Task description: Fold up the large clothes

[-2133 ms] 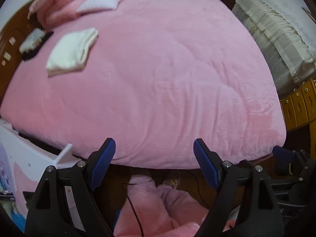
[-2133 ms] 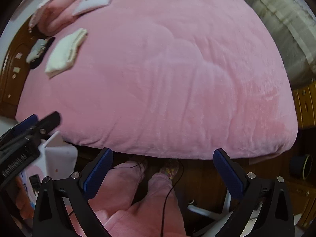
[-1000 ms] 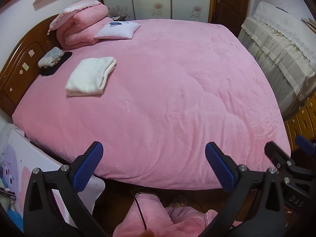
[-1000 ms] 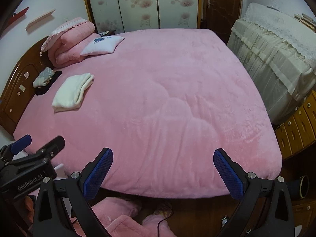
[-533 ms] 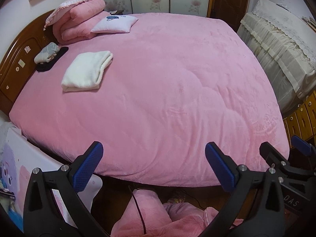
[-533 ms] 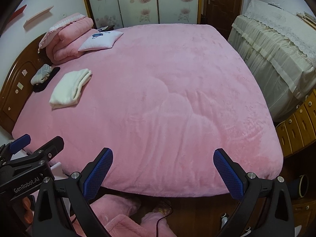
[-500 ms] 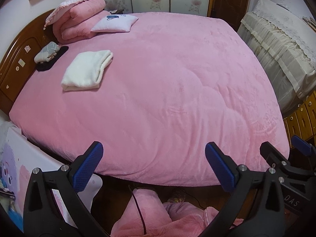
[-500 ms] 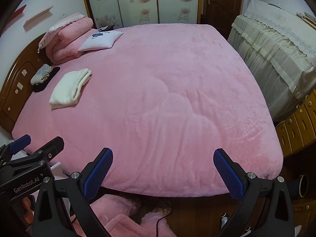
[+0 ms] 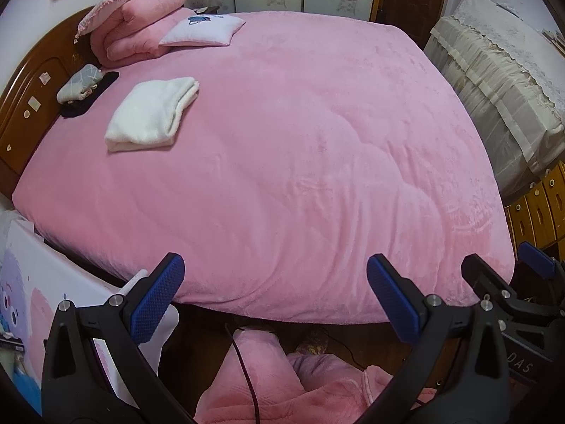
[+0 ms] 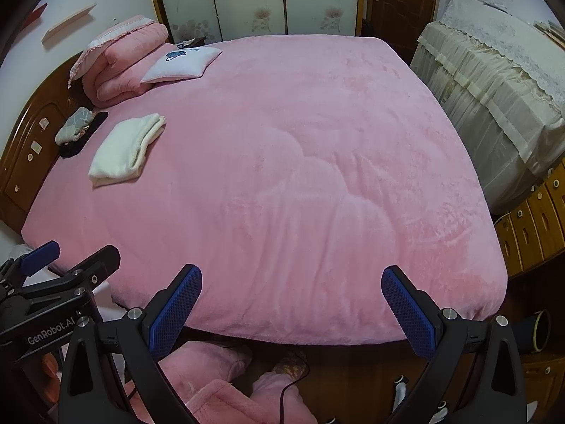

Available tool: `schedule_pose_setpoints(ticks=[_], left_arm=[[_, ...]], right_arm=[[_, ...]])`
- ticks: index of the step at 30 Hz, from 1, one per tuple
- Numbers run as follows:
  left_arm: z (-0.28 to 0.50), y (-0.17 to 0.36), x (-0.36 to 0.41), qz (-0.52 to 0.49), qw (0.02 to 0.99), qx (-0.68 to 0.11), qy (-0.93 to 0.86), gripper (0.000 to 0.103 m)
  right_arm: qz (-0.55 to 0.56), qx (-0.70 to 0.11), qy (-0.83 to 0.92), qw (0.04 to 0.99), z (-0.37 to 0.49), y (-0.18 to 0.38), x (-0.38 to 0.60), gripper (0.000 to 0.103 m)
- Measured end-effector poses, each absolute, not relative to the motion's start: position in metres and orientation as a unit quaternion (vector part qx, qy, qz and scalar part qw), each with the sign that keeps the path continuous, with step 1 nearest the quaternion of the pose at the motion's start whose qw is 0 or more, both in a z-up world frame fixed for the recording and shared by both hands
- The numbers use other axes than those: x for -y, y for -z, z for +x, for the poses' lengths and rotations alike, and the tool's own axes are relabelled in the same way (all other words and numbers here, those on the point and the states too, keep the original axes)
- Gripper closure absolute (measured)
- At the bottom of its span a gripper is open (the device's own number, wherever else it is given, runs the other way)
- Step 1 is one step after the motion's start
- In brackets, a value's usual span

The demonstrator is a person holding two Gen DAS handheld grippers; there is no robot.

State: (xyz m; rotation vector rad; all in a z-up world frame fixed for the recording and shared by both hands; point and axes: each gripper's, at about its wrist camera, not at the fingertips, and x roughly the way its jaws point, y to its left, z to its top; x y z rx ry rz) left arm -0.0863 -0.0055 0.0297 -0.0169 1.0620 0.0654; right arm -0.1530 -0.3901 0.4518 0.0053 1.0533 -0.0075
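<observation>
A folded white garment [image 9: 152, 113] lies on the pink bed cover [image 9: 300, 148] near the headboard; it also shows in the right wrist view [image 10: 125, 148]. My left gripper [image 9: 275, 296] is open and empty, held over the foot edge of the bed. My right gripper [image 10: 291, 305] is open and empty beside it, also at the foot edge. Each gripper shows at the side of the other's view. No garment lies between the fingers.
A folded pink quilt [image 9: 134, 17] and a white cushion [image 9: 203, 30] sit at the head. A grey bundle [image 9: 79, 83] lies by the wooden headboard [image 9: 28, 81]. A cream-covered cabinet [image 9: 501, 81] and drawers [image 10: 533, 219] stand at right. Pink-clad legs [image 9: 268, 381] are below.
Both grippers have risen and tilted up from the bed's foot edge, so the whole bed now shows. The left gripper has opened wider. The white garment has not moved.
</observation>
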Motion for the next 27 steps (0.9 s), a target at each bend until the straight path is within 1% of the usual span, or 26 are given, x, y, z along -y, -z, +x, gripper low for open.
schedule_pose_setpoints(ticks=[9,27], left_arm=[[-0.088,-0.021,0.002,-0.02,0.853,-0.52,-0.037,0.001],[-0.092,-0.017,0.012,-0.016,0.856,-0.516,-0.031,0.001]], right_arm=[[0.0,-0.511,0.001,0.859,-0.149,-0.443,0.397,0.0],[-0.006,-0.516,-0.001,0.857,-0.146,-0.427,0.408,0.0]])
